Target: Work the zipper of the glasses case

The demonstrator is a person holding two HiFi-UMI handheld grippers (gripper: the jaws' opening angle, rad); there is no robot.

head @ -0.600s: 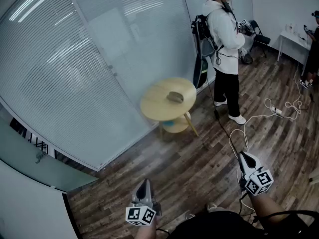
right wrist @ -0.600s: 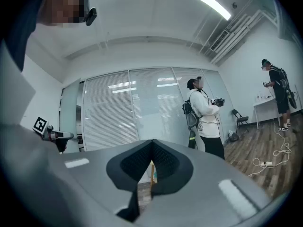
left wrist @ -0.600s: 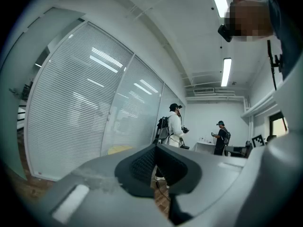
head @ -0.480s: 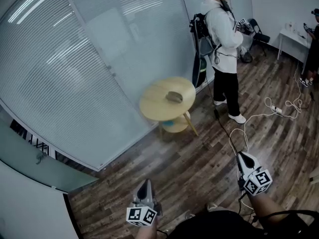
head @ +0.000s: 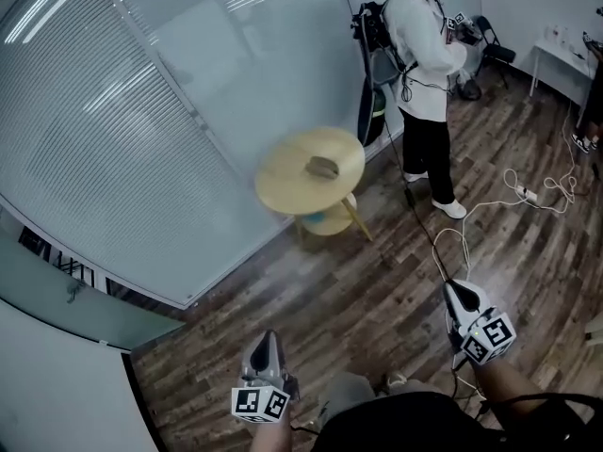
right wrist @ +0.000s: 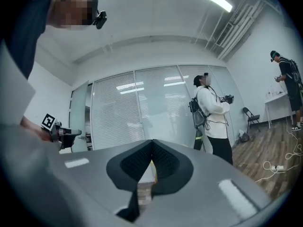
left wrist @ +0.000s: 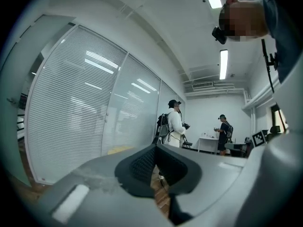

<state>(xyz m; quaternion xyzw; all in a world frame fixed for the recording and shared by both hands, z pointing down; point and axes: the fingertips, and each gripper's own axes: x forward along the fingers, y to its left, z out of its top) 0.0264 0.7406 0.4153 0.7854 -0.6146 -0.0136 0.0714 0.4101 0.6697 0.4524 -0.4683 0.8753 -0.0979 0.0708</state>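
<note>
You hold both tongs low in front of you, far from the work. Your left gripper [head: 268, 339], a grey two-jaw tool with a marker cube, has its jaws pressed together with nothing between them. Your right gripper [head: 453, 288] is the same: jaws closed tip to tip and empty. Both point level over the dark wood plank floor [head: 367, 299].

The small grey-brown glasses case [head: 323, 166] lies near the middle of the round pale wooden side table [head: 283, 186]. It is well apart from both grippers and touched by neither. Its zipper is too small to make out from the head view.

The table stands just beside the glass wall with white blinds [head: 141, 130]. A person in a white hooded top and black trousers [head: 424, 55] stands near the table's far right side. A white cable with a power strip [head: 524, 196] trails across the floor between that person and your right gripper.
</note>
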